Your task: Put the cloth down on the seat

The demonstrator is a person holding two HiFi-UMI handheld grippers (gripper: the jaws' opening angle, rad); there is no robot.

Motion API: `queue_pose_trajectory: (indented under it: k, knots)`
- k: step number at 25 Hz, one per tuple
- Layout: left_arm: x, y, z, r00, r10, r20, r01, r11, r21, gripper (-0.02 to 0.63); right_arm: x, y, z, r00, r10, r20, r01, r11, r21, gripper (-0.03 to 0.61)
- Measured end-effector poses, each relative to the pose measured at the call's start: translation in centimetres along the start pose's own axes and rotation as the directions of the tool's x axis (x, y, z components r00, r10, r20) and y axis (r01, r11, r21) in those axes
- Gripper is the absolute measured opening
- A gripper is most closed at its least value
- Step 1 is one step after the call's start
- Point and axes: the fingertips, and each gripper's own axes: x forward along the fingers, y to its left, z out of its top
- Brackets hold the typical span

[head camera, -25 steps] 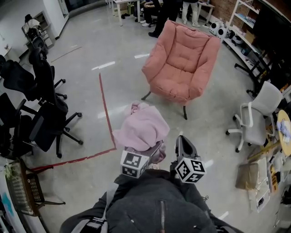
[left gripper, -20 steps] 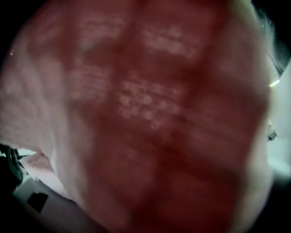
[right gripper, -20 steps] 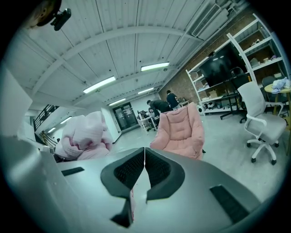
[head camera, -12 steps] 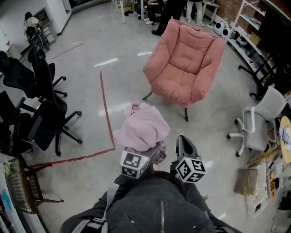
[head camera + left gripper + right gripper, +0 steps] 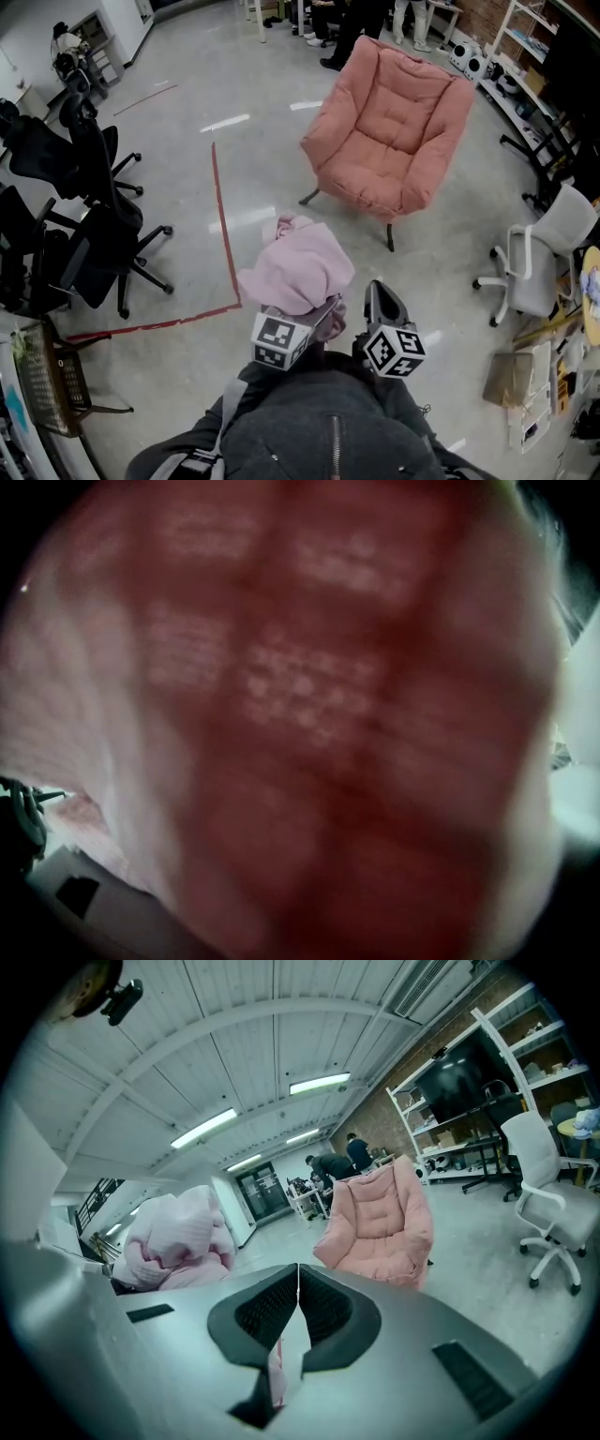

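Cloth [image 5: 295,267] bunched over our left gripper [image 5: 317,319], smothering its camera so we cannot tell its fingers' state, right gripper [image 5: 298,1288] fingers together, empty, pink chair [image 5: 389,131] ahead.

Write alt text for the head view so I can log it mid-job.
A bundled pink fluffy cloth rides on the left gripper, hiding its jaws, over the grey floor, short of the pink padded armchair ahead. The right gripper beside it is shut and empty; black office chairs stand at left, a white office chair at right.
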Motion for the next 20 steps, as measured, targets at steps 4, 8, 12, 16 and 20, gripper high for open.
queue_pose_trajectory:
  k: [4,8,12,16,20]
  knots:
    - [1.3,1.0,-0.2,1.0,0.002,-0.008,-0.002,1.0,-0.009,0.471,1.2,-0.7,0.1,1.0,-0.009,-0.007,0.009,1.0,-0.004,0.011]
    - [3.7,2.1,0.5,1.0,-0.004,-0.011,0.004,1.0,-0.019,0.471,2.8,-2.3,1.2,0.999,-0.038,0.0,0.038,0.999,0.008,0.011]
    - [6.6,3.0,1.6,1.0,-0.023,-0.013,0.023,1.0,-0.011,0.471,5.0,-3.6,2.5,0.998,-0.058,0.005,0.057,0.998,0.018,0.011]
    - [9.4,3.7,2.4,0.998,-0.054,-0.018,0.054,0.999,-0.007,0.471,7.6,-4.5,3.1,0.998,-0.064,-0.009,0.064,0.997,0.033,0.011]
    - [12.0,5.2,3.2,0.996,-0.082,-0.042,0.082,0.997,-0.004,0.471,10.7,-5.2,4.2,0.997,-0.073,-0.02,0.074,0.996,0.047,0.011]
